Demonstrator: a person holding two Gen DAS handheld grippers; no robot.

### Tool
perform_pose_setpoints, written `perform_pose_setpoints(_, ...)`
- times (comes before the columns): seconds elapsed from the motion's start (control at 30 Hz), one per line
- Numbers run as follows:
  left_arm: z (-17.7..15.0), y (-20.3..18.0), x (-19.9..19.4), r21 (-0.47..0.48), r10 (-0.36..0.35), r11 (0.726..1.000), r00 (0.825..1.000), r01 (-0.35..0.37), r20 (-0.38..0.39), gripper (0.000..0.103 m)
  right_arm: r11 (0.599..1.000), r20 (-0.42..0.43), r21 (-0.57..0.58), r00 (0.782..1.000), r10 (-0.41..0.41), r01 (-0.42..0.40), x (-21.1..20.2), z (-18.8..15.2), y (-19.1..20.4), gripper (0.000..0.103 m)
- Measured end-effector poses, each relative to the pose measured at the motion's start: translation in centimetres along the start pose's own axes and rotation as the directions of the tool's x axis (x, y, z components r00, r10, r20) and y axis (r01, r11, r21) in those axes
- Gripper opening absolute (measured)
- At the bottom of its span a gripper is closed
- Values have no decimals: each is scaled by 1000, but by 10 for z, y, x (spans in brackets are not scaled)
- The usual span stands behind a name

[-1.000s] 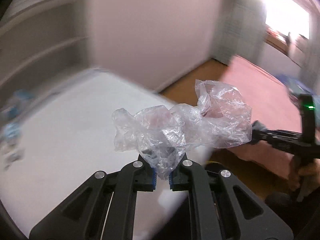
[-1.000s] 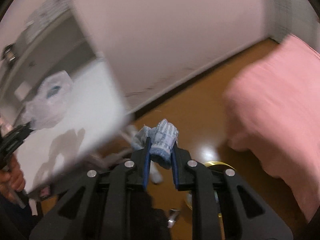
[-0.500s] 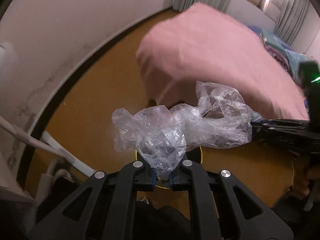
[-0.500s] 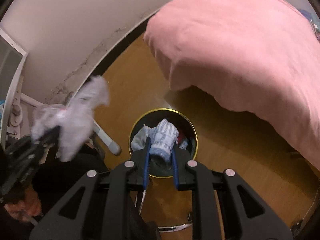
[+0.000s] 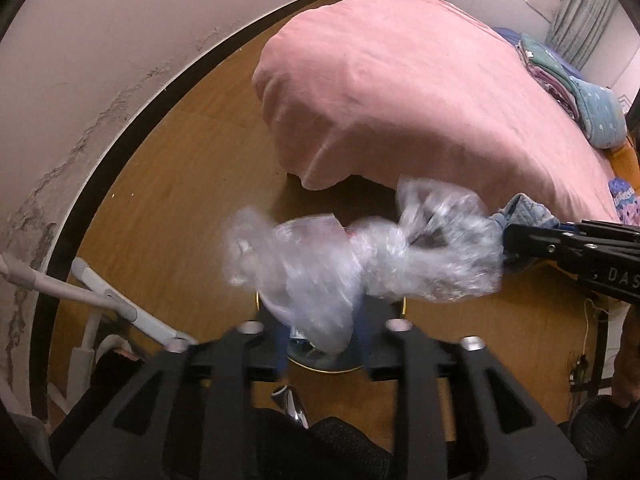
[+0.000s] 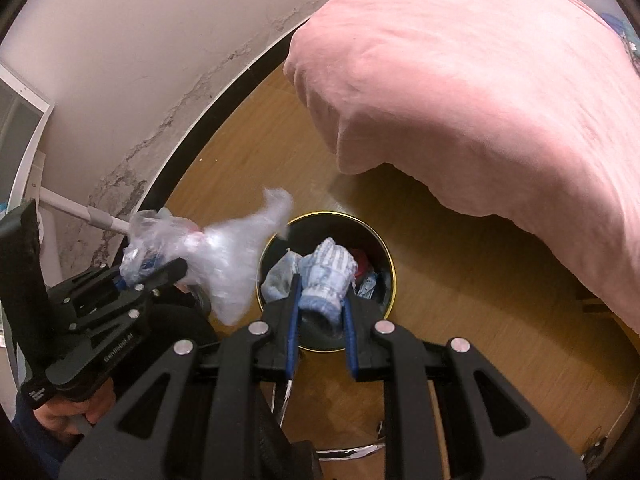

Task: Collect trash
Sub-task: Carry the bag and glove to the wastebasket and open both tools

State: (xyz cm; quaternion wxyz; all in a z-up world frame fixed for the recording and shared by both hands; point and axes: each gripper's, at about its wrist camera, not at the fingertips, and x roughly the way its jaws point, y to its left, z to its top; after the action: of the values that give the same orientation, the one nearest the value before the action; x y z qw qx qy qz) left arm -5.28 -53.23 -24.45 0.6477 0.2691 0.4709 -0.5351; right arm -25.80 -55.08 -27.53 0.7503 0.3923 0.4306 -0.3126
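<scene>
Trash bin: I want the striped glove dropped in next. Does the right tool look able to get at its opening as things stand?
Probably yes. The right tool holds the striped glove directly above the trash bin, whose mouth is uncovered; the plastic bag hangs off to one side.

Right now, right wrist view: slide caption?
Right gripper holds striped sock over black bin; left gripper releasing plastic bag.

The clear plastic bag [image 5: 320, 276] is smearing into motion blur between the parted fingers of the left gripper [image 5: 322, 346], whose jaws have just been opening; whether the pads are touching it cannot be told. The bag is hiding most of the bin [image 5: 403, 308] beyond those fingertips. The right gripper [image 5: 505, 242] is running off the picture's right edge.
</scene>
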Motion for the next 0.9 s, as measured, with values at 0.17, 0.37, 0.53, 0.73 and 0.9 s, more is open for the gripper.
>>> perform_pose_setpoints(0.17, 0, -4, -7, 14, 12, 1000, 1000, -13, 22, 54, 1000, -2, -12, 1000, 9, -9, 2, 0, 3, 18)
perform_pose_setpoints(0.37, -2, -7, -22, 36, 13, 999, 999, -15, 41, 60, 999, 0, -28, 1000, 18, -18, 1, 1, 8, 18)
perform_pose_setpoints(0.53, -6, -7, -49, 48, 20, 999, 997, -24, 78, 69, 998, 8, -61, 1000, 22, -21, 0, 2, 20, 45)
perform_pose_setpoints(0.73, -11, 1, -104, 41, 38, 998, 989, -44, 144, 76, 994, 63, -102, 997, 40, -34, -15, 3, 38, 64)
perform_pose_setpoints(0.9, -24, 25, -184, 4, 82, 996, 969, -86, 235, 87, 987, 129, -149, 988, 82, -63, -41, 6, 71, 70)
